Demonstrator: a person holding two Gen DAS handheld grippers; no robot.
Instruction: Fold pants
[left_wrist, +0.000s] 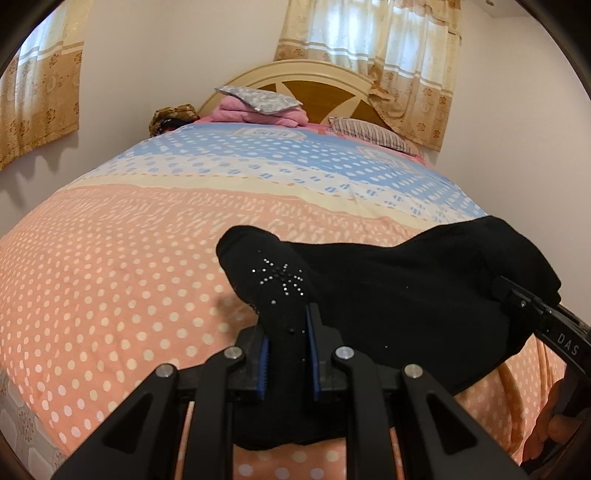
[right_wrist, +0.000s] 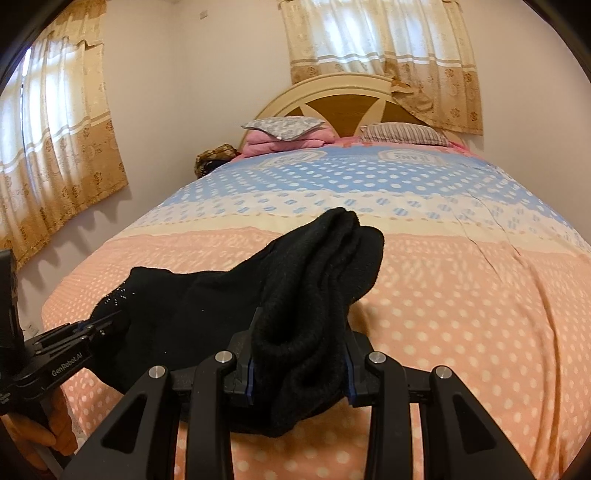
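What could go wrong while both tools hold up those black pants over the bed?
1. The left tool pinches only a thin edge of the black pants near the sparkly pattern, so that end might slip out.
2. The right tool grips a thick bunched wad, so layers could shift and the fold end up uneven.
3. The cloth sags between the tools and could land crumpled on the dotted bedspread.
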